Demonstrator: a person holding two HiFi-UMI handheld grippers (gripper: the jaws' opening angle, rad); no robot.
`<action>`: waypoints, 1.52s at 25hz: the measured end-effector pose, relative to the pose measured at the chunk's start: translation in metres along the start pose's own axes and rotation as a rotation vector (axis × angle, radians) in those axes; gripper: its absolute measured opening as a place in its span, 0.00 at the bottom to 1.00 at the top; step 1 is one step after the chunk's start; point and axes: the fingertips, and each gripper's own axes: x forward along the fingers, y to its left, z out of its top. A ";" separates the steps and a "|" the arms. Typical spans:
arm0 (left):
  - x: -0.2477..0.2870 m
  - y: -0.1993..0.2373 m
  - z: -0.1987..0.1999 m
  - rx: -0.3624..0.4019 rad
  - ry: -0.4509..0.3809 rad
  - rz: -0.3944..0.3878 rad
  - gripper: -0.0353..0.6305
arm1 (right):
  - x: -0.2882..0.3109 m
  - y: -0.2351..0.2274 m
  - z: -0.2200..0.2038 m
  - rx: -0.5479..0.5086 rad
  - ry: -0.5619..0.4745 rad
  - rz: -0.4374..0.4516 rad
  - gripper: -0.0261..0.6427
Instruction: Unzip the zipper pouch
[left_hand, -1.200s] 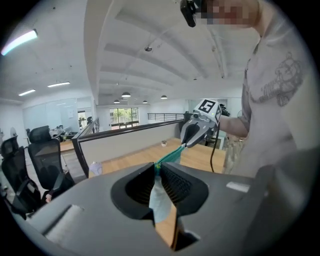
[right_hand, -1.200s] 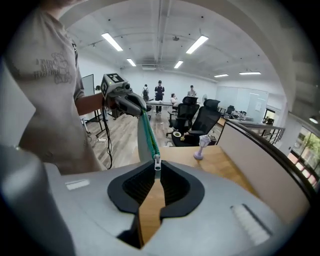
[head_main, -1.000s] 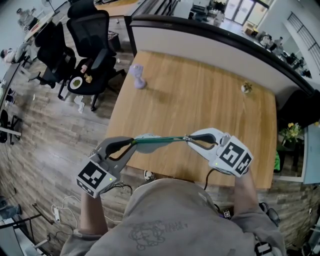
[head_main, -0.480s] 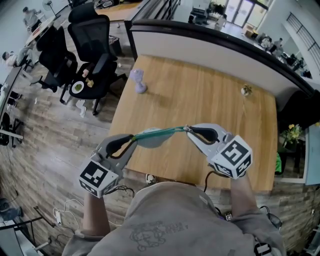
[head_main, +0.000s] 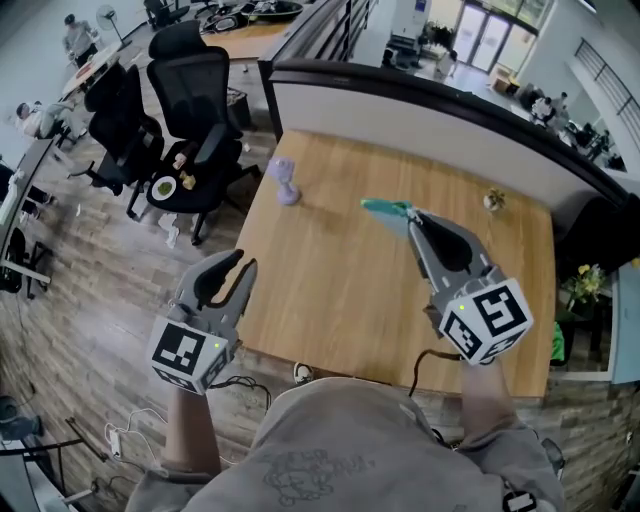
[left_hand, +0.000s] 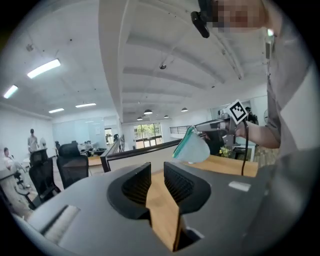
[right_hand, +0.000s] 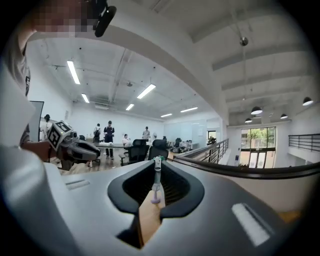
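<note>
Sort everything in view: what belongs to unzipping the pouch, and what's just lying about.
Job in hand: zipper pouch, hanging by its zipper pull from the shut right claw; left claw, jaws just been opening, nothing between them.

Lying about: purple trinket and small pale object on the table; office chairs.

Light wooden worktop (head_main: 340, 290), rectangular. A small lavender object with a round foot (head_main: 285, 182) stands near the far left corner. A small pale object (head_main: 491, 201) sits near the far right edge, well apart. Dark-capped curved partition (head_main: 420, 95) runs behind. Black mesh office chairs (head_main: 195, 85) stand on the grey plank floor (head_main: 90, 290) to the left.
</note>
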 end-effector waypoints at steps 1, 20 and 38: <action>0.000 0.005 0.006 0.006 -0.009 0.026 0.18 | -0.002 -0.007 0.010 -0.008 -0.031 -0.034 0.11; -0.031 0.037 0.052 0.018 -0.157 0.289 0.06 | -0.015 0.024 0.052 -0.037 -0.223 -0.086 0.11; -0.048 0.023 -0.006 -0.039 -0.028 0.326 0.05 | -0.003 0.061 -0.032 0.022 -0.005 0.017 0.11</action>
